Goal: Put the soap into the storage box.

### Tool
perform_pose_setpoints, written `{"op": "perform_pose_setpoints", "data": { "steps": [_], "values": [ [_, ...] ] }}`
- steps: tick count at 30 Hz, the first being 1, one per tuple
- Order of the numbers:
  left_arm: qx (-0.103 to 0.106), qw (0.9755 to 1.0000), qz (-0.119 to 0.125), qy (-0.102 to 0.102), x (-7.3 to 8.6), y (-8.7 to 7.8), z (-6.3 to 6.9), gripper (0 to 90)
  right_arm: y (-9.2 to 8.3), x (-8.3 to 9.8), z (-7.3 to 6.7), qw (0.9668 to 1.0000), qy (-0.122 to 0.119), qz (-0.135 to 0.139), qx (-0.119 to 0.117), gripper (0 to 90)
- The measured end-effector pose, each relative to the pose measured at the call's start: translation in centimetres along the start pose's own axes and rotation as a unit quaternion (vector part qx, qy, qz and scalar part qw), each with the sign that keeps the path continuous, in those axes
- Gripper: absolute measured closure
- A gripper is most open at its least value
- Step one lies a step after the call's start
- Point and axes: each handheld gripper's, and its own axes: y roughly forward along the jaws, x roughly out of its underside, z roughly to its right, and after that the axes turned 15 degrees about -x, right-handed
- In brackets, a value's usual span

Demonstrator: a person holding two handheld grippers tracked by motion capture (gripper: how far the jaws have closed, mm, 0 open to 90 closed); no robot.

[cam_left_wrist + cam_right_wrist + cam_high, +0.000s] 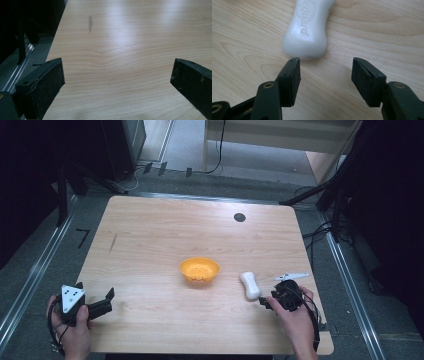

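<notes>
Just beyond the right hand-held gripper (325,68), whose jaws stand apart and empty, a white soap bar (308,27) lies on the tabletop (150,235), embossed "...eguard", probably Safeguard. Far left, the left hand-held gripper (117,75) gapes wide over bare wood.

I'm working at a light wooden table (150,235) with rounded corners; it has a round dark grommet (239,217) near its far edge and a short grey smudge (113,242) toward the left. Grey floor (45,285) surrounds it, with metal rails (35,270) running along both sides. Black stands (62,195) and dark drapes close in left and right. Cables (320,232) trail on the floor at the right. Beyond the far edge stands pale wooden furniture (280,135), possibly a bench or frame
</notes>
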Motion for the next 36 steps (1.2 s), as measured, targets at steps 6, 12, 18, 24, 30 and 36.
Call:
{"op": "perform_pose_setpoints", "data": {
  "steps": [6, 12, 18, 24, 30, 36],
  "values": [
    [0.0, 1.0, -0.001, -0.001, 0.0, 0.0, 0.0, 0.0, 0.2, -0.8, -0.5, 1.0, 0.0, 0.0, -0.002, 39.7],
    [0.0, 1.0, 0.0, -0.001, 0.0, 0.0, 0.0, 0.0, 1.0, -1.9, -1.2, 1.0, 0.003, -0.005, 0.003, 39.2],
    [0.001, 1.0, -0.001, 0.0, 0.0, 0.0, 0.0, 0.0, 1.6, -2.9, -1.5, 1.0, 0.005, -0.007, 0.0, 38.5],
    [0.001, 1.0, -0.001, -0.001, 0.0, 0.1, 0.0, 0.0, 2.6, -3.7, -1.6, 0.9999, 0.009, -0.014, -0.002, 38.5],
    [0.002, 1.0, -0.001, 0.002, 0.0, 0.1, 0.0, 0.0, 3.6, -4.3, -1.5, 0.9997, 0.019, -0.018, 0.002, 38.1],
    [0.001, 1.0, -0.001, 0.0, 0.0, 0.1, 0.0, 0.0, 4.4, -4.7, -1.3, 0.9995, 0.023, -0.022, 0.008, 37.9]
  ]
}}
